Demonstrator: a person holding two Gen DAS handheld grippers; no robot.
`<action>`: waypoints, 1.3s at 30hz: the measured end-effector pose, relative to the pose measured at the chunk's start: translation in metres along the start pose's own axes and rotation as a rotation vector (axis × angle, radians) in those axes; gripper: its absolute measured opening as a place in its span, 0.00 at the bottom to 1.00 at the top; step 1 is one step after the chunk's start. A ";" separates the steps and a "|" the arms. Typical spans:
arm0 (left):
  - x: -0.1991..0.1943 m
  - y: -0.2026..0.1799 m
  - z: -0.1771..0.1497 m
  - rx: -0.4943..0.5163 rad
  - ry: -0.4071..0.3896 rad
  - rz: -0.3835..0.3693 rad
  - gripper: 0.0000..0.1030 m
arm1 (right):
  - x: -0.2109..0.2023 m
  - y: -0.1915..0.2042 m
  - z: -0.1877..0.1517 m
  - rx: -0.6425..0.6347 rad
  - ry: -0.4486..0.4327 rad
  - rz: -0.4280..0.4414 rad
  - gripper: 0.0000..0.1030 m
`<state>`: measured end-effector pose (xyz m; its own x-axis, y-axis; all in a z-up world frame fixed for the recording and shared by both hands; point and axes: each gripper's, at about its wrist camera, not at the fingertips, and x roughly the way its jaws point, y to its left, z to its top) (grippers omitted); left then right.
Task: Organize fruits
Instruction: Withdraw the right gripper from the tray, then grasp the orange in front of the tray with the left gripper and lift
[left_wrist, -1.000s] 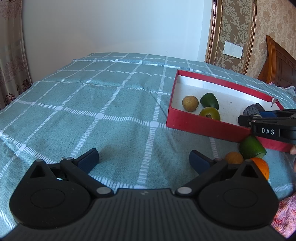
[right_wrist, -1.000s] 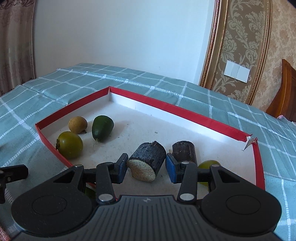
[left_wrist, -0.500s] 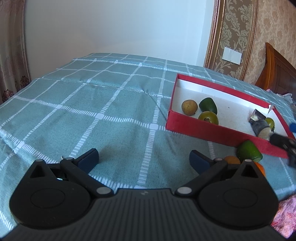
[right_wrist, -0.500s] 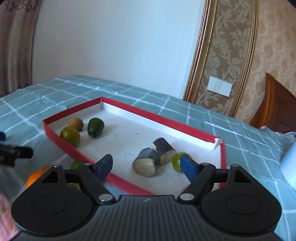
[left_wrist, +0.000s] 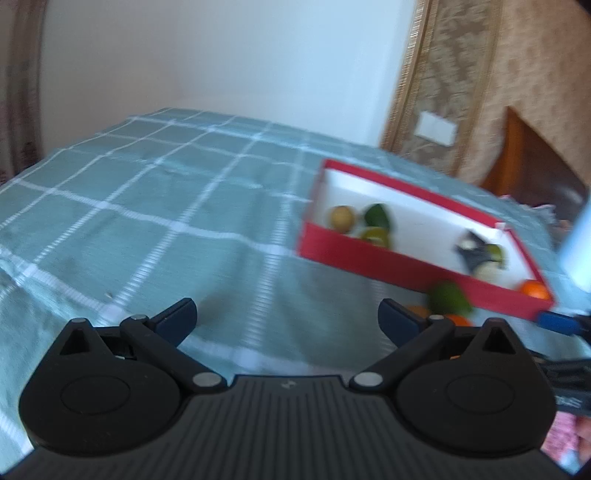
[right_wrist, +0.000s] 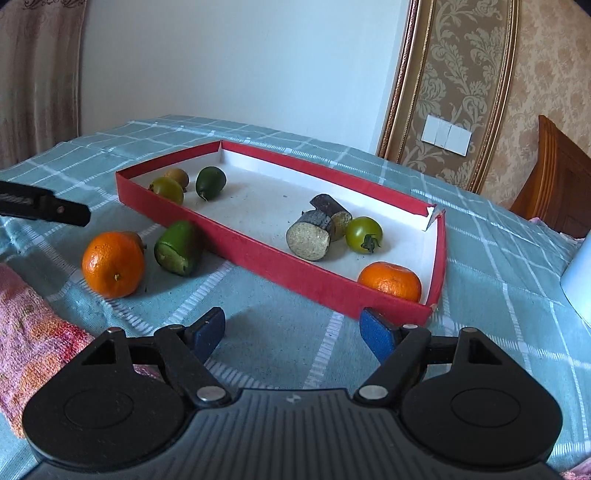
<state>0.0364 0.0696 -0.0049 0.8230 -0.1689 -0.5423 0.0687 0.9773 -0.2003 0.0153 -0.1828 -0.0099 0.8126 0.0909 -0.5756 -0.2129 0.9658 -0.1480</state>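
Note:
A red box (right_wrist: 258, 254) with a white floor lies on the checked cloth; it also shows in the blurred left wrist view (left_wrist: 369, 254). Inside are a brown fruit (right_wrist: 178, 176), a yellow-green fruit (right_wrist: 168, 189), a dark green fruit (right_wrist: 210, 181), two dark cut cane pieces (right_wrist: 309, 236), a green tomato (right_wrist: 364, 234) and an orange (right_wrist: 389, 280). Outside the box's near wall lie an orange (right_wrist: 112, 264) and a cut green fruit (right_wrist: 178, 248). My right gripper (right_wrist: 291, 334) is open and empty, short of the box. My left gripper (left_wrist: 288, 315) is open and empty over bare cloth, left of the box.
A pink towel (right_wrist: 33, 332) lies at the near left. A pale object (right_wrist: 578, 280) stands at the right edge. A wooden headboard (right_wrist: 554, 184) rises behind the bed's right side. The left gripper's finger (right_wrist: 44, 207) reaches in from the left in the right wrist view.
My right gripper has opened, left the cane piece in the box and drawn back out of the box. The left wrist view has shifted and blurred.

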 end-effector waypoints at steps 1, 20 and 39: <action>-0.005 -0.006 -0.002 0.014 -0.003 -0.024 1.00 | 0.000 0.000 0.000 0.002 0.001 -0.009 0.83; -0.006 -0.089 -0.026 0.248 0.010 -0.112 0.64 | 0.002 -0.022 -0.004 0.116 0.037 -0.104 0.90; -0.022 -0.093 -0.020 0.285 -0.063 -0.120 0.34 | 0.005 -0.026 -0.003 0.139 0.049 -0.111 0.96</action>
<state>0.0010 -0.0198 0.0096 0.8321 -0.2857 -0.4754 0.3154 0.9488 -0.0180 0.0229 -0.2080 -0.0117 0.7986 -0.0273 -0.6013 -0.0432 0.9938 -0.1026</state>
